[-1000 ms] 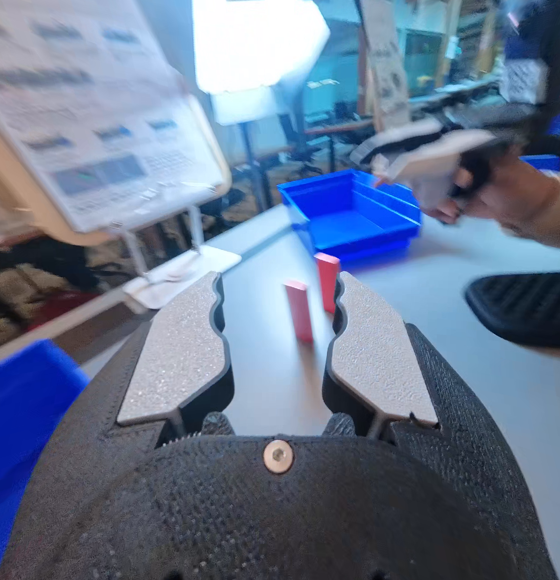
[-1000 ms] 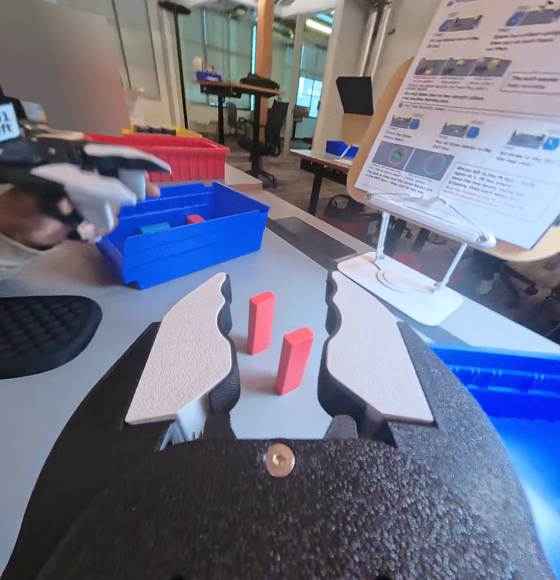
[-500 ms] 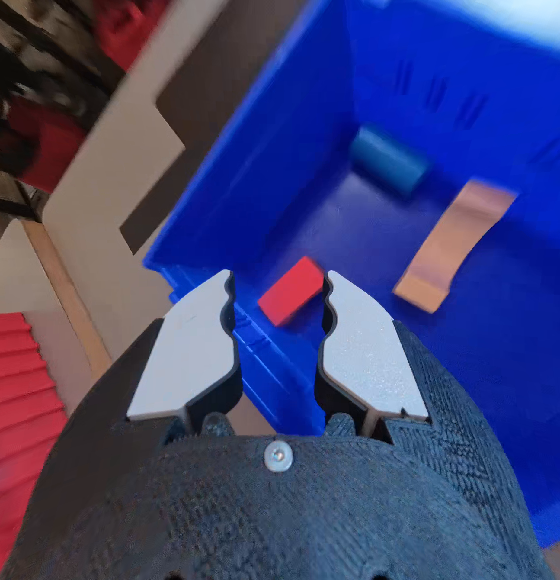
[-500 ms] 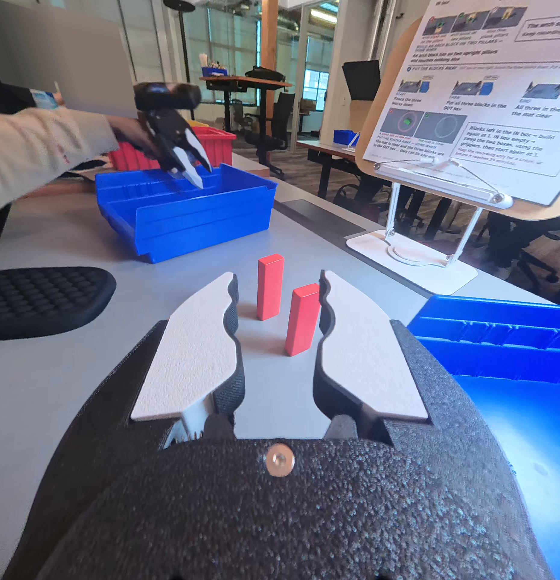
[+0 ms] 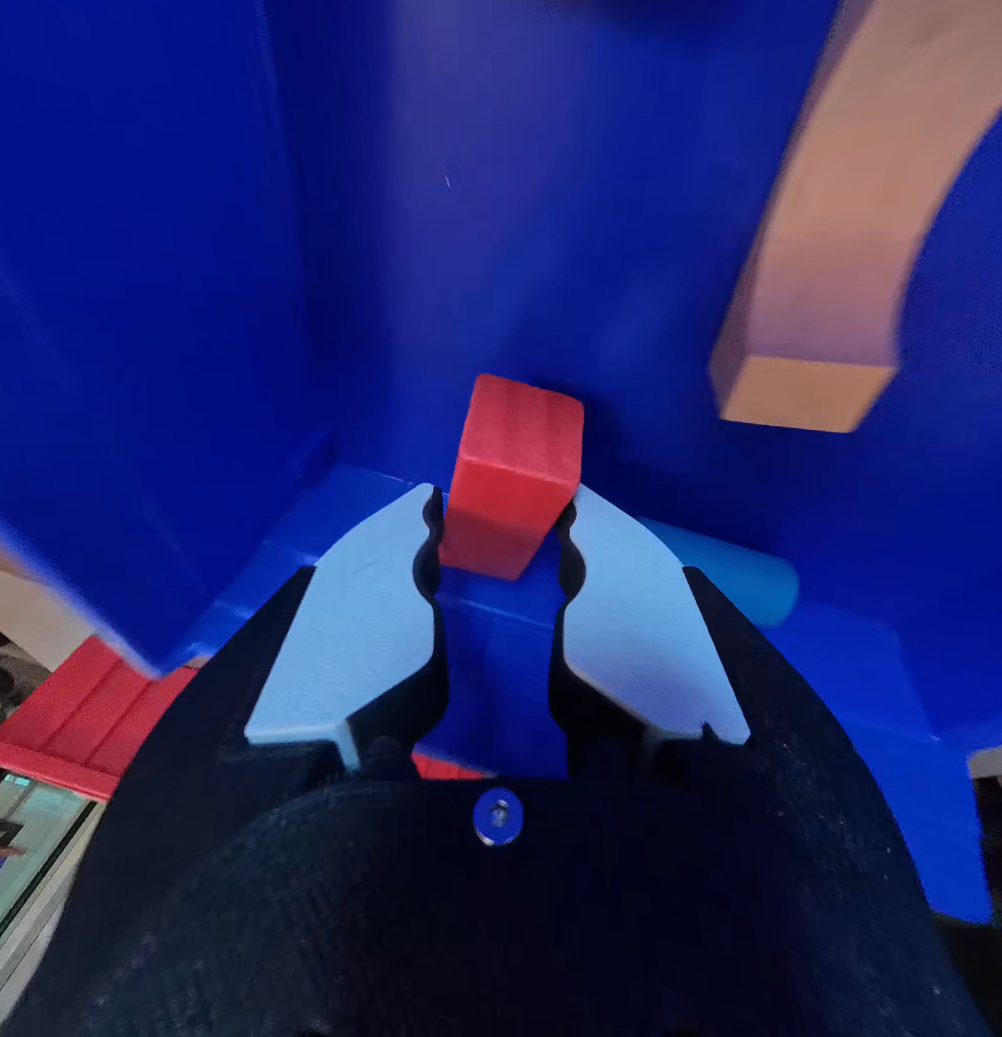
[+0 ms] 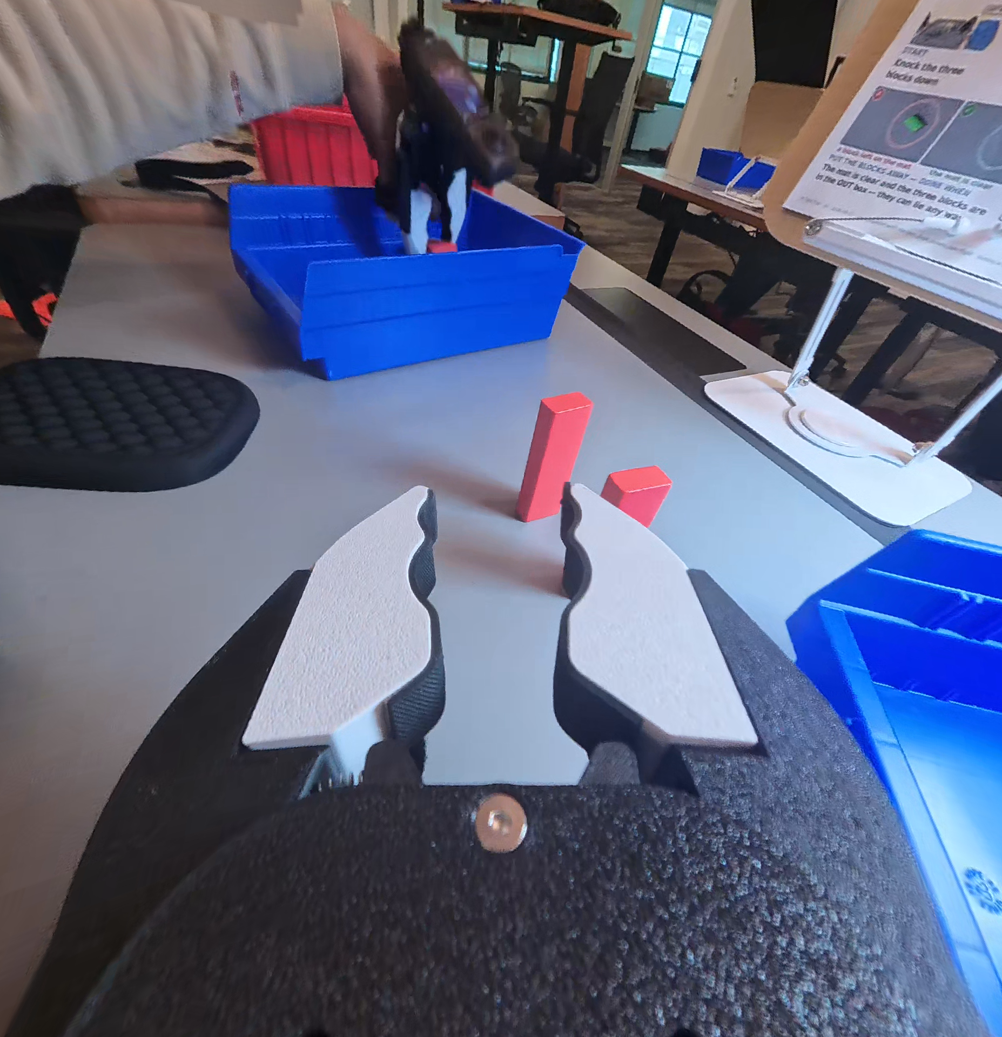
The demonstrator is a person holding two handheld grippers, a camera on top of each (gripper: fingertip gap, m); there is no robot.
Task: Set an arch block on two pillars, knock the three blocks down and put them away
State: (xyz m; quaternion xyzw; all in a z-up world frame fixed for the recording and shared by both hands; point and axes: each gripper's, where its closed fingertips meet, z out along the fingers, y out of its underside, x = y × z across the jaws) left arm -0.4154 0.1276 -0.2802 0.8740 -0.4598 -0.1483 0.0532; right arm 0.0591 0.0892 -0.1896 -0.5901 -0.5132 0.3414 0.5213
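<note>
My left gripper (image 5: 501, 499) reaches into the blue bin (image 5: 150, 280), with both fingertips touching the sides of a red block (image 5: 515, 466). A tan arch block (image 5: 813, 269) and a blue cylinder (image 5: 734, 583) lie in the same bin. In the right wrist view, two red pillars stand upright on the grey table: one (image 6: 554, 454) just past my fingertips, the other (image 6: 636, 494) partly behind my right finger. My right gripper (image 6: 498, 505) is open and empty, low over the table in front of them. The left gripper (image 6: 434, 219) shows far off in the bin (image 6: 420, 308).
A second blue bin (image 6: 908, 645) sits at the near right. A black textured mat (image 6: 105, 421) lies at the left. A white stand (image 6: 835, 443) holding an instruction sheet is at the right. A red bin (image 6: 313, 146) sits behind the far blue bin. There is about 50 cm between the tips of the two grippers.
My left gripper swung from the pillars to the far blue bin, dropped inside and closed in around the red block. My right gripper drifted left and lower near the pillars.
</note>
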